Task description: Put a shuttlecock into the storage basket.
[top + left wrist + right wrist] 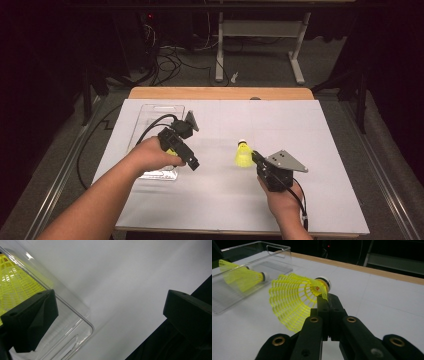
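High view: my right claw (256, 158) pinches the shuttlecock (242, 155); the clear box (150, 114) lies left, by my open left claw (186, 161).

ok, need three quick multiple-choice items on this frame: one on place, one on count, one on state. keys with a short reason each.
1. Where does the clear plastic box sit on the table?
A. On the left side, by the left tongs
B. On the right edge
C. At the far middle

2. How many yellow shuttlecocks are in sight?
A. One
B. Two
C. Four

3. How do the right tongs stand?
A. Wide open over the table
B. Shut on a shuttlecock
C. Shut on the box rim

Key:
1 A: the high view shows the box at the left, next to the left tongs.
2 B: the right gripper view shows the held shuttlecock and another shuttlecock lying in the box.
3 B: the jaws pinch the skirt near the cork.
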Action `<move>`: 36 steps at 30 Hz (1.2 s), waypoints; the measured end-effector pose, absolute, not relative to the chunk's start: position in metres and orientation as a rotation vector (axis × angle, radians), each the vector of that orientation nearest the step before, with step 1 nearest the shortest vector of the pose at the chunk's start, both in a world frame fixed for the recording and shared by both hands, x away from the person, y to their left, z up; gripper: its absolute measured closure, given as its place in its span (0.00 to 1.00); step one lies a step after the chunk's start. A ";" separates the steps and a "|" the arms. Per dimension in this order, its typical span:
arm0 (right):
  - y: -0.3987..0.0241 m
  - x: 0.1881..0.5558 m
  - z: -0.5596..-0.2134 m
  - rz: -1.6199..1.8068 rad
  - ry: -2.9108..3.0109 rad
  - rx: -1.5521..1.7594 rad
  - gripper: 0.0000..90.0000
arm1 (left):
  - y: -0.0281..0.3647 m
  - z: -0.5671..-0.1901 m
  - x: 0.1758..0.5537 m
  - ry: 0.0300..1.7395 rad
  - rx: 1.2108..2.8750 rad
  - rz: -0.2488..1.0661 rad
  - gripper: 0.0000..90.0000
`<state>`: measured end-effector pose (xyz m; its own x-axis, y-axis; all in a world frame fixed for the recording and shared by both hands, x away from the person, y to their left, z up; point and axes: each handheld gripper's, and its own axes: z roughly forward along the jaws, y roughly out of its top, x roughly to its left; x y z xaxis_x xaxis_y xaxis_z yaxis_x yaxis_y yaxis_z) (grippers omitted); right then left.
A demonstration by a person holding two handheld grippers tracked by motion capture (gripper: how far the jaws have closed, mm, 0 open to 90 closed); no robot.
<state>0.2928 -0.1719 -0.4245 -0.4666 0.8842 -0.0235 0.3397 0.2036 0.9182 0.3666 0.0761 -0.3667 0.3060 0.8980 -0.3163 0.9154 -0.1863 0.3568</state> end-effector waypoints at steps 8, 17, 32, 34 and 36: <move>-0.163 0.288 -0.436 1.275 1.930 1.130 1.00 | 0.074 -0.368 0.365 1.603 2.109 -0.045 0.01; -0.171 0.285 -0.445 1.275 1.939 1.160 1.00 | 0.067 -0.369 0.362 1.584 2.108 -0.059 0.01; -0.170 0.282 -0.448 1.273 1.943 1.159 1.00 | 0.058 -0.369 0.357 1.568 2.117 -0.074 0.01; -0.169 0.283 -0.449 1.275 1.947 1.166 1.00 | 0.056 -0.369 0.356 1.563 2.124 -0.082 0.01; -0.167 0.283 -0.450 1.271 1.952 1.163 1.00 | 0.055 -0.369 0.356 1.560 2.124 -0.085 0.01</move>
<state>0.2831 -0.1675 -0.4495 -0.4874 0.8729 0.0212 0.3724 0.1858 0.9093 0.3559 0.0548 -0.3687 0.3417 0.8781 -0.3349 0.9093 -0.2187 0.3541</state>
